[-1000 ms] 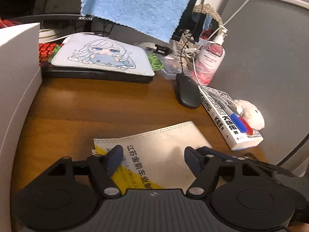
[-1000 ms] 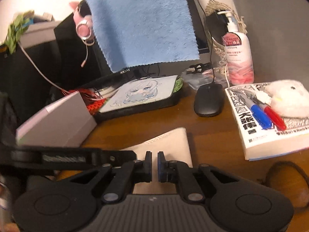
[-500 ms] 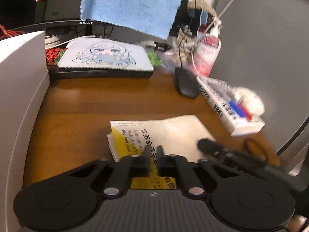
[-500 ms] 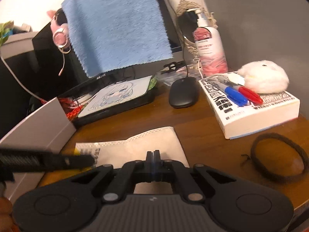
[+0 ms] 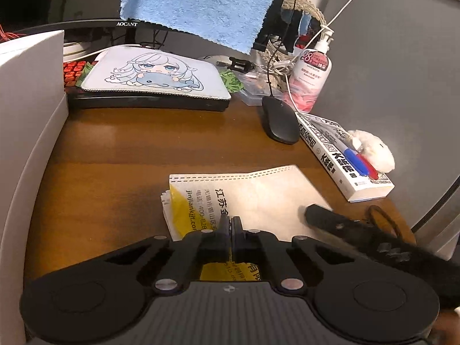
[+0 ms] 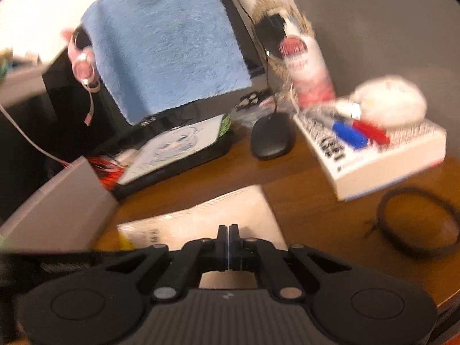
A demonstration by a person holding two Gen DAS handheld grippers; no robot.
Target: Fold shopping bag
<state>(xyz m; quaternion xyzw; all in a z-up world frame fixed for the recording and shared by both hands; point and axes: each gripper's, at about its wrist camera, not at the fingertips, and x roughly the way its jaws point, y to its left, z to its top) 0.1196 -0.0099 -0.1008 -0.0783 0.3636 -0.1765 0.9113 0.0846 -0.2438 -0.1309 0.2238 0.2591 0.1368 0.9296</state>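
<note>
While the folded shopping bag [image 5: 253, 198] lies flat on the wooden desk [image 5: 138, 149], it fills the lower middle of the left wrist view as a pale rectangle whose long axis runs left to right across the frame. Its stitched edge faces the top of the frame, and its yellow printed end points to the left. The printed characters read sideways, running down toward the bottom of the frame.

The left gripper [image 5: 230, 224] sits low in the centre, its jaws clenched together with nothing between them, tips over the bag's near edge. In the right wrist view, which is blurred, the right gripper [image 6: 228, 231] is likewise pressed closed and empty, just in front of the bag [image 6: 218, 218].

To the right of the bag lie a thick book [image 5: 342, 158] with blue and red pens on it, and a dark hair band [image 6: 417, 224]. A black mouse [image 5: 279, 120] rests above the bag, toward the upper right.
</note>
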